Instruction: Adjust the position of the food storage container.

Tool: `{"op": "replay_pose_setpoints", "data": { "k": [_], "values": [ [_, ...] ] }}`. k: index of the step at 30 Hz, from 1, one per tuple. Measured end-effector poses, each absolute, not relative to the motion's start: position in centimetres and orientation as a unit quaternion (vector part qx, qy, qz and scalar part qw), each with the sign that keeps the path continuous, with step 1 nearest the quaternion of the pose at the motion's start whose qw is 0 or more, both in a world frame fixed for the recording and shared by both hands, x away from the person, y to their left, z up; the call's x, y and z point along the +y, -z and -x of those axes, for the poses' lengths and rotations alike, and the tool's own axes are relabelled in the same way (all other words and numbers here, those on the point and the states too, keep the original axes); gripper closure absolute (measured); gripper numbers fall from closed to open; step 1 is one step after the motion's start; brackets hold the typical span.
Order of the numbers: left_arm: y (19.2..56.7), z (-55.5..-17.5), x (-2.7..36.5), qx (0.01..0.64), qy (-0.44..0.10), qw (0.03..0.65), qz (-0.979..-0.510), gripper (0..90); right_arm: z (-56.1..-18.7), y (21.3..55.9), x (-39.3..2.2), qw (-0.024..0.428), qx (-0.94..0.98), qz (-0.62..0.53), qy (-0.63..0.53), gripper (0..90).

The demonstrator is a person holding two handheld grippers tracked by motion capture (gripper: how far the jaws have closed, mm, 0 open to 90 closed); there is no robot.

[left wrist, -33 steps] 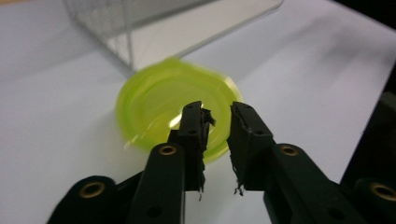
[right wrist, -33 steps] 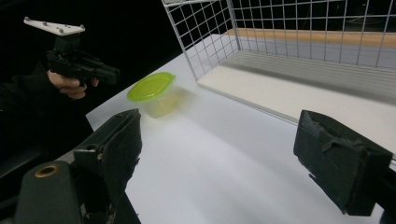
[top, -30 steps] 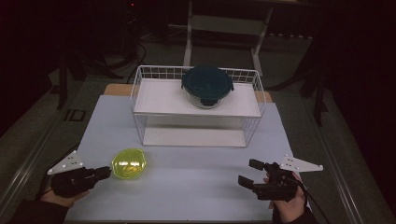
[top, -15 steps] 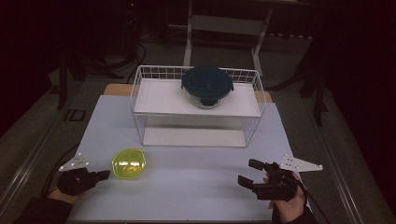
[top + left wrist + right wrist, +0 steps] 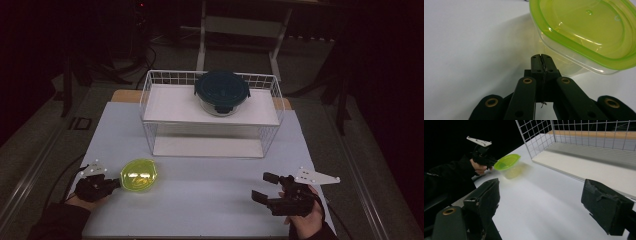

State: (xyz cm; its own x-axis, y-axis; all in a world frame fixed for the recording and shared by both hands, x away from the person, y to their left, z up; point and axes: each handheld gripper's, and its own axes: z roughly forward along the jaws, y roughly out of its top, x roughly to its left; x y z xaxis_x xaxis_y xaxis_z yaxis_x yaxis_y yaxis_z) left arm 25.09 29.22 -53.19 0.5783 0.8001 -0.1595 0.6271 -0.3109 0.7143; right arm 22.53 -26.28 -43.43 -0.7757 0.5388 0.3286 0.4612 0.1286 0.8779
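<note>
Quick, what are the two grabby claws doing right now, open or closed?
Left gripper: closed, holding nothing, tips right beside the yellow-green container.
Right gripper: wide open, holding nothing, above the table.

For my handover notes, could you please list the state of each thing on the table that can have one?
left gripper: jaws shut on nothing, tips beside the container's wall.
right gripper: jaws open, holding nothing.
yellow-green container: lid on, upright on the table.
dark round container: lid on, upright on the rack's top shelf.
wire rack: upright; lower shelf bare.
</note>
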Motion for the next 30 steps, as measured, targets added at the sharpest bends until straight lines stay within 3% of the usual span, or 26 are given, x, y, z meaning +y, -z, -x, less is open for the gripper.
{"op": "replay_pose_setpoints", "data": {
  "k": [30],
  "values": [
    [52.9,-27.7,23.4,0.41,-0.083,0.388,-0.821,88.9,-22.5,43.6,-26.2,0.033,0.751,-0.332,-0.569,14.7]
  ]
}}
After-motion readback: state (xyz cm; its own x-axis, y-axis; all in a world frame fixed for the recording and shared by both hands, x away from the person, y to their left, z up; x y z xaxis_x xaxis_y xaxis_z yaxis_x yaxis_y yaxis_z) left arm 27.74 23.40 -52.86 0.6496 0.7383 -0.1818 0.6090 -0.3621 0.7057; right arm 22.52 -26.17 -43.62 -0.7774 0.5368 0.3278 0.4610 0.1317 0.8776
